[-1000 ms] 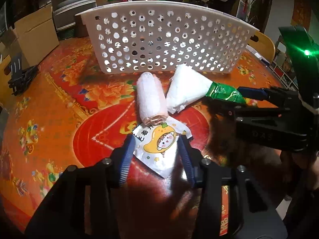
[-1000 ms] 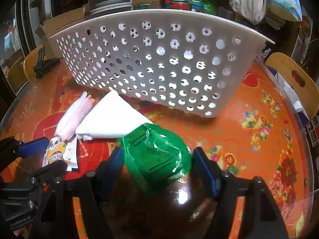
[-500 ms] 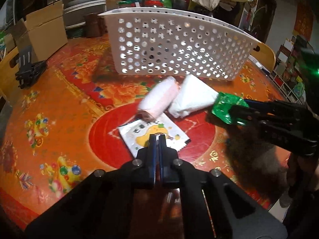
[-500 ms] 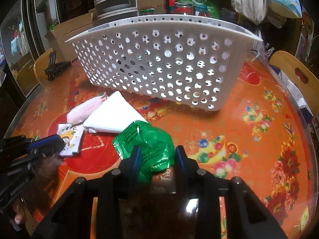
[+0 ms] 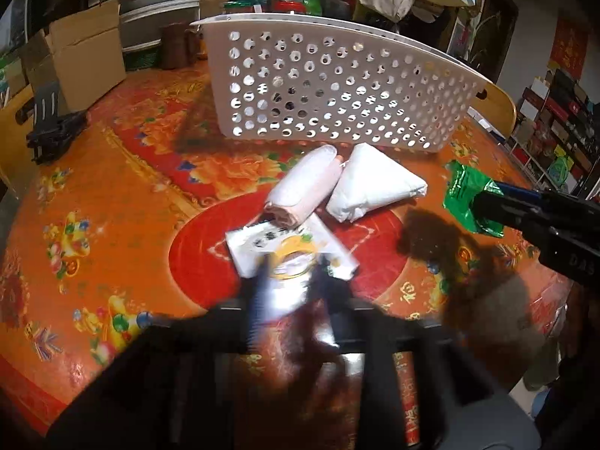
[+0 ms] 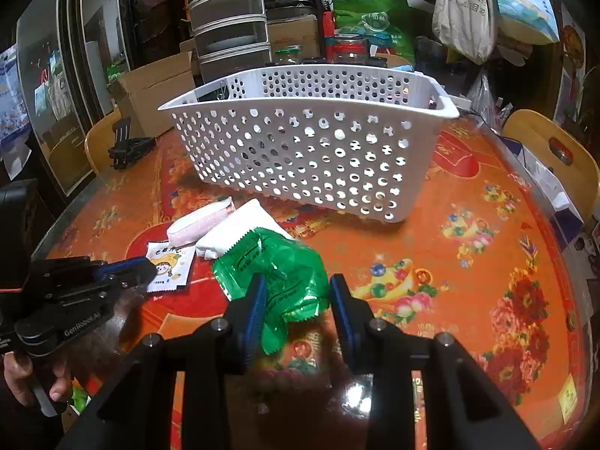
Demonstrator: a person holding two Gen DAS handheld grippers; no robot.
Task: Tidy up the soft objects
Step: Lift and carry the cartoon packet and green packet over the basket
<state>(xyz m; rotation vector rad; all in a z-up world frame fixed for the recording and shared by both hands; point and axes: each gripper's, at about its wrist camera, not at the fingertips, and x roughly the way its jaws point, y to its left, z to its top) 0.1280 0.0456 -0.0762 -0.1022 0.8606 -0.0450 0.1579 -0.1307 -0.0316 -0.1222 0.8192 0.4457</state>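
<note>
A white perforated basket [image 5: 337, 93] [image 6: 307, 142] stands at the back of the orange table. In front of it lie a pink rolled cloth [image 5: 303, 191] [image 6: 198, 221], a white folded cloth [image 5: 375, 187] [image 6: 240, 225] and a white sachet with a cartoon print [image 5: 288, 247] [image 6: 168, 262]. My left gripper [image 5: 290, 273] is blurred by motion, its fingers apart around the sachet's near edge. My right gripper [image 6: 298, 300] holds a green crinkly packet [image 6: 277, 273] [image 5: 468, 195] lifted off the table, pinched against the left finger, with a gap at the right finger.
A black folded stand [image 5: 52, 127] lies at the table's left edge. Cardboard boxes [image 5: 78, 56], stacked drawers [image 6: 228, 22], jars and bags crowd behind the basket. Wooden chair backs [image 6: 555, 153] stand at the right.
My left gripper went from shut to fingers apart over the sachet. My right gripper lifted the green packet and rose, so the basket's inside now shows.
</note>
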